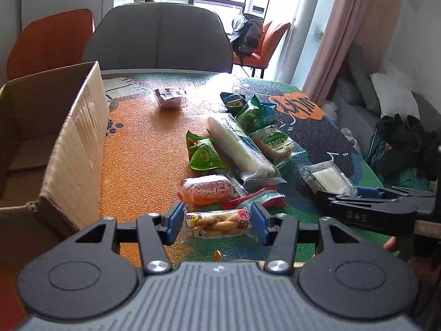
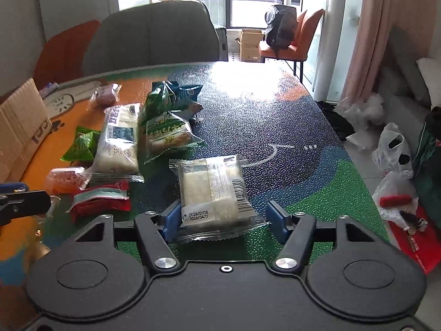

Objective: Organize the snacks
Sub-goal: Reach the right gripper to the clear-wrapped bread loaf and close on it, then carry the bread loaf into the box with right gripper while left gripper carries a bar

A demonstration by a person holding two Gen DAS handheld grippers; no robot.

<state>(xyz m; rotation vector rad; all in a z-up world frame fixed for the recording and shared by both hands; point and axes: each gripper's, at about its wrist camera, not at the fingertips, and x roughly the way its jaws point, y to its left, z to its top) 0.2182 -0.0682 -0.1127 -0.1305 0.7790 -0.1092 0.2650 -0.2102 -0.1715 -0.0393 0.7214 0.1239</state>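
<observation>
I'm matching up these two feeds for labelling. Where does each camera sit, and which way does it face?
Left wrist: on the left gripper, looking down its fingers at a peanut packet they clamp, with the cardboard box to the left; a hand shows at the right edge.
Right wrist: on the right gripper, facing a white cake packet between its fingers; no hand visible.
Shared: the snack pile, the grey chair, each other's gripper.

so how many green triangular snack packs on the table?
3, maybe more hidden. One left of the long white pack, one at its far end, one darker behind that, farthest back.
</observation>
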